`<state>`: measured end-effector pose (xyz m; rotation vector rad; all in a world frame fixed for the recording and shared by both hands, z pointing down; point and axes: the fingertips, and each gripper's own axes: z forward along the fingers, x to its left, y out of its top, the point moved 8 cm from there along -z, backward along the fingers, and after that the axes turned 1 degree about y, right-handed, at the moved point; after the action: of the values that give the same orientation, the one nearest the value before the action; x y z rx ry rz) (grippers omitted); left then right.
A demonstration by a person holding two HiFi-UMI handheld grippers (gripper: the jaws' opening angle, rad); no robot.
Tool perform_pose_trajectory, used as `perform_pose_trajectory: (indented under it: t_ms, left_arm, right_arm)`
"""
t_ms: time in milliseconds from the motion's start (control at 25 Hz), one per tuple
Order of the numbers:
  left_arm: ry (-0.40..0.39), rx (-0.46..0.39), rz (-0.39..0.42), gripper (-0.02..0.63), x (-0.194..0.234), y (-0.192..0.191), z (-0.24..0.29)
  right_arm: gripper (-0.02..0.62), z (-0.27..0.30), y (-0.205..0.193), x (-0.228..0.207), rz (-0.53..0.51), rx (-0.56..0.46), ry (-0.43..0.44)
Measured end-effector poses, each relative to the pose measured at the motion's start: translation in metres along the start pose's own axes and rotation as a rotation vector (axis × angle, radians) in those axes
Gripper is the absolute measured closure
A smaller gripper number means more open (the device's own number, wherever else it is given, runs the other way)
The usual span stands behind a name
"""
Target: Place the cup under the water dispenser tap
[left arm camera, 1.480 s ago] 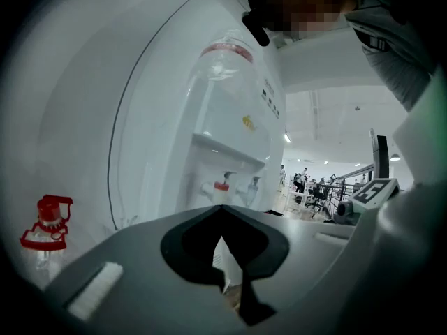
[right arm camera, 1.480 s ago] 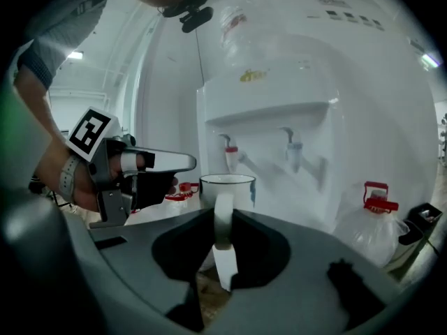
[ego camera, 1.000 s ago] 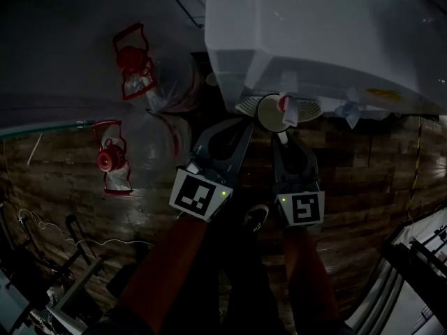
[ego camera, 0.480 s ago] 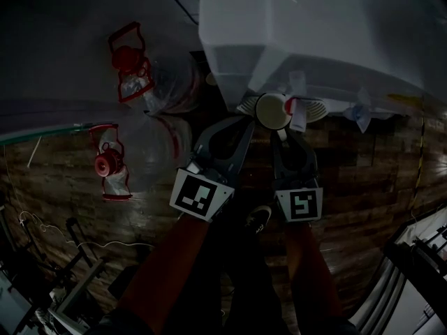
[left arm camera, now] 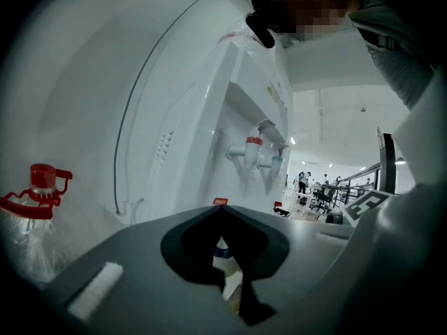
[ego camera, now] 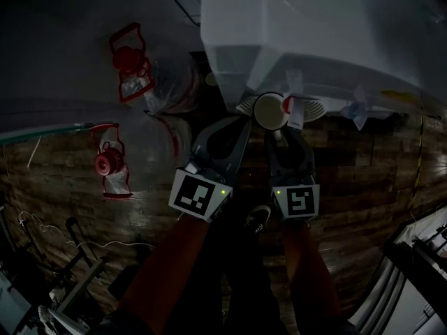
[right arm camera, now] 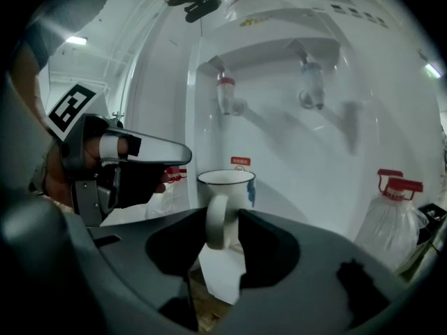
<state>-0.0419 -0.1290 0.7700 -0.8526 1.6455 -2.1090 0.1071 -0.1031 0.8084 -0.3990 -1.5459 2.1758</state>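
Note:
A white cup [ego camera: 271, 110] with a dark rim stands on the dispenser's drip tray [ego camera: 312, 108], below the red tap [ego camera: 285, 103]. In the right gripper view the cup [right arm camera: 227, 185] sits under the red tap [right arm camera: 225, 93], and its handle [right arm camera: 217, 222] points toward me. My right gripper [ego camera: 284, 130] [right arm camera: 222, 213] has just been opening. The handle stands between its jaws with a gap on the right side, so the pads no longer press it. My left gripper [ego camera: 241, 121] [left arm camera: 221, 206] is shut on nothing, beside the cup on its left.
The white water dispenser [ego camera: 314, 33] has a blue tap [right arm camera: 311, 86] right of the red one. Two clear water jugs with red caps [ego camera: 129, 65] [ego camera: 112, 159] stand left of it, another jug [right arm camera: 394, 215] to the right. Cables and equipment lie on the wooden floor [ego camera: 70, 243].
The right gripper's jaws have spread apart from the cup's handle. The cup stays in place under the red tap. The left gripper has not moved.

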Motion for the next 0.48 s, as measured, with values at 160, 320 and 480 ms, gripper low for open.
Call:
perform_pose_trajectory:
  t_ms: [160, 320, 480]
  left_arm:
    - [-0.005, -0.039, 0.003, 0.598, 0.0009, 0.0010, -0.0009]
    - [0.006, -0.011, -0.011, 0.598, 0.0016, -0.0045, -0.0033]
    - [0.005, 0.001, -0.018, 0.598, 0.0014, -0.0056, -0.0030]
  right_arm:
    - [0.454, 0.0037, 0.0020, 0.0007, -0.009, 0.004, -0.001]
    - [0.456, 0.0044, 0.0010, -0.0017, -0.012, 0.004, 0.002]
    - [0.454, 0.0056, -0.0006, -0.0023, -0.018, -0.005, 0.000]
